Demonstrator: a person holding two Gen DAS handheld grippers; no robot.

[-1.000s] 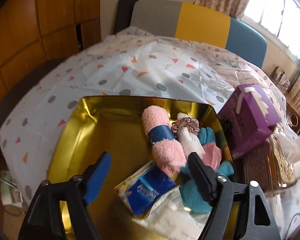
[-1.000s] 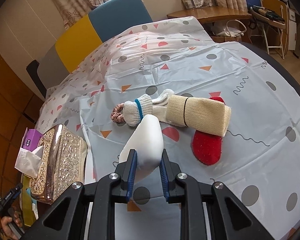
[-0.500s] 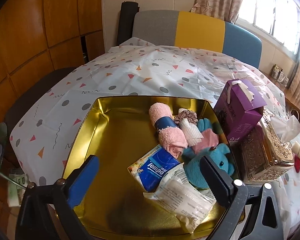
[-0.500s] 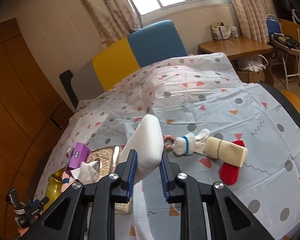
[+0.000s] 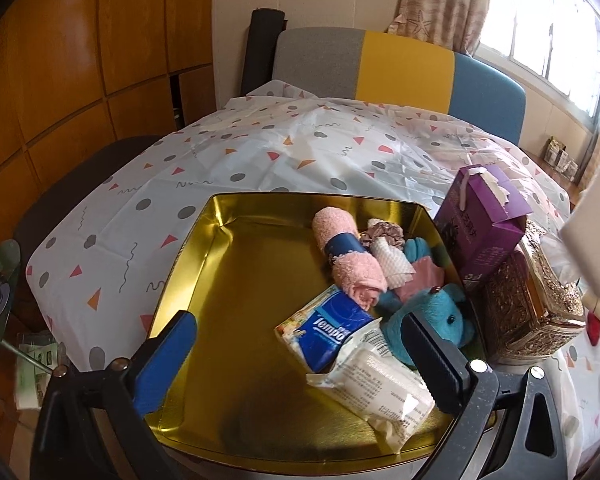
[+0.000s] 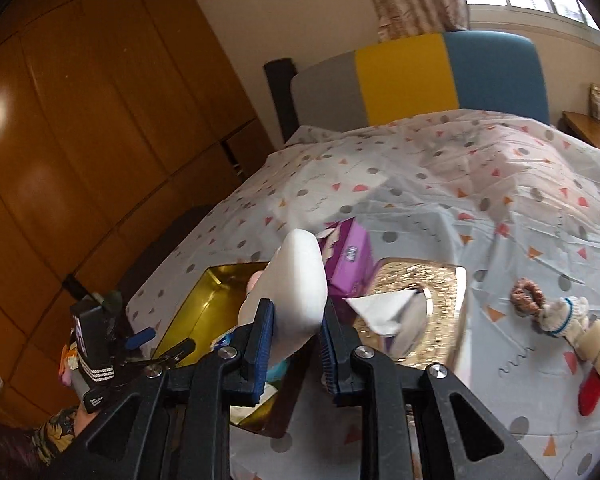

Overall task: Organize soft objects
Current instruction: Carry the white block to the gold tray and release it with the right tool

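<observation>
My right gripper (image 6: 296, 314) is shut on a white foam sponge (image 6: 296, 276), held in the air above the near side of the gold tray (image 6: 204, 300). The sponge (image 5: 592, 236) also shows at the right edge of the left wrist view. My left gripper (image 5: 296, 320) hangs wide open over the tray (image 5: 236, 272), nothing between its fingers. In the tray lie a rolled pink towel (image 5: 348, 256), a scrunchie (image 5: 384, 232), a teal plush (image 5: 436, 316), a blue tissue pack (image 5: 328, 332) and a white packet (image 5: 376, 392).
A purple tissue box (image 6: 348, 256) leans on an ornate gold tissue box (image 6: 420, 292) right of the tray. Farther right on the patterned tablecloth lie a brown scrunchie (image 6: 526, 300), a white sock (image 6: 564, 314), a beige sock (image 6: 598, 354) and a red item (image 6: 592, 392). A colour-block chair (image 5: 400, 68) stands behind.
The right gripper lifted the sponge away from the socks and swung left toward the tray, rolling as it went. The left gripper opened wider and drew back from the tray's contents.
</observation>
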